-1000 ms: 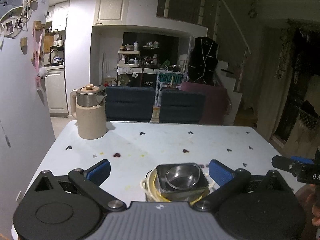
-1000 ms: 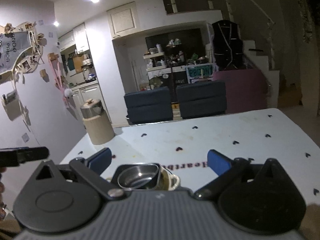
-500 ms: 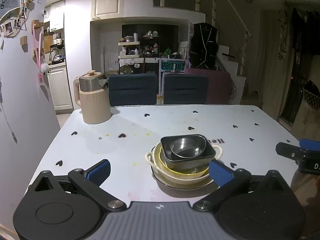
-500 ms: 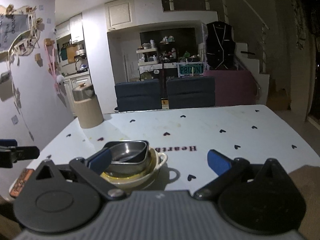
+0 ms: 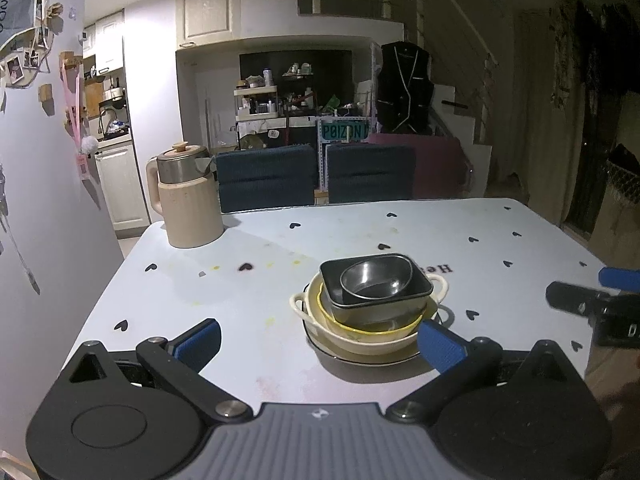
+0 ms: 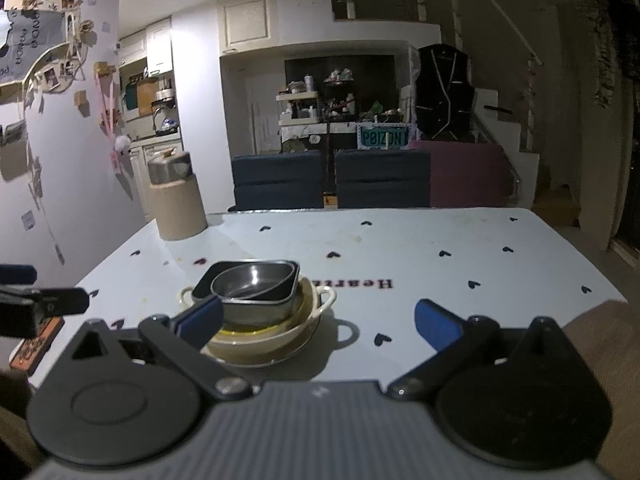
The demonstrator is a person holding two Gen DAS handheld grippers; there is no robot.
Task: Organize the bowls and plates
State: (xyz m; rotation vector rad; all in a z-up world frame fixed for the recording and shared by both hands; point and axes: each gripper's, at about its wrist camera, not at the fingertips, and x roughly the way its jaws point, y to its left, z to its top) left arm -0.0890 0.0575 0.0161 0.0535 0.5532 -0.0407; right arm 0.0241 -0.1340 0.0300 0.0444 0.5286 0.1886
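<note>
Kettle [image 5: 187, 196] far corner, stacked bowls [image 5: 372, 304] unobstructed

My left gripper [image 5: 318, 338] is spread wide and empty; the stack of bowls [image 5: 370, 308] sits just ahead, toward my right finger [image 5: 440, 344].

Bare desk [image 5: 460, 232] lay open around the stacked bowls [image 5: 370, 304] (kettle [image 5: 186, 196] stood well apart, at the far left corner)
</note>
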